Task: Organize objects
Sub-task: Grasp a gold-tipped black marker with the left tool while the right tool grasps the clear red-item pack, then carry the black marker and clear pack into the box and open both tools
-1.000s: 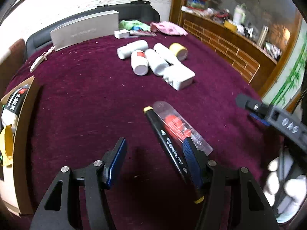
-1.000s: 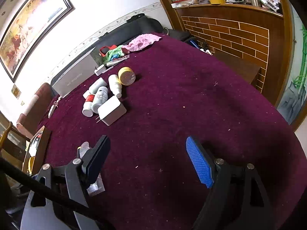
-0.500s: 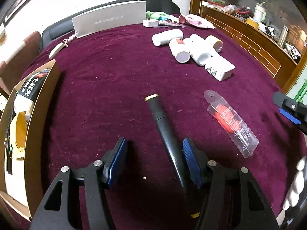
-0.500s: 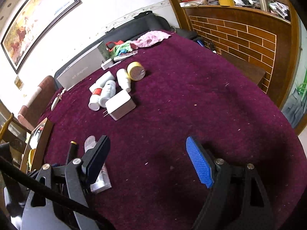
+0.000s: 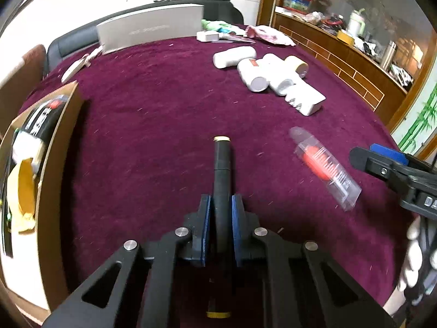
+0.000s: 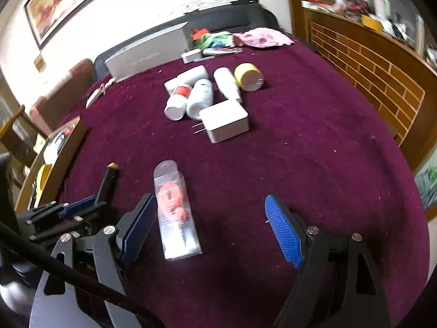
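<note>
My left gripper (image 5: 220,205) is shut on a black marker pen (image 5: 222,169) with yellow ends, which points forward over the maroon tablecloth (image 5: 153,125). The pen also shows in the right wrist view (image 6: 108,183). A clear plastic pack with an orange item (image 6: 174,207) lies between the fingers of my open right gripper (image 6: 210,224), close to its left finger; the pack also shows in the left wrist view (image 5: 325,164). The open cardboard box (image 5: 52,147) holding several items sits at the table's left edge.
Several white bottles (image 6: 191,95), a yellow-lidded jar (image 6: 248,78) and a white charger (image 6: 225,120) lie clustered mid-table. A grey carton (image 5: 150,31), cloths (image 6: 259,38) and small items line the far edge. A wooden brick-pattern counter (image 6: 368,63) stands to the right.
My left gripper has closed on the black pen, which lay loose between its open fingers before. My right gripper has moved left, so the clear pack now lies between its fingers.
</note>
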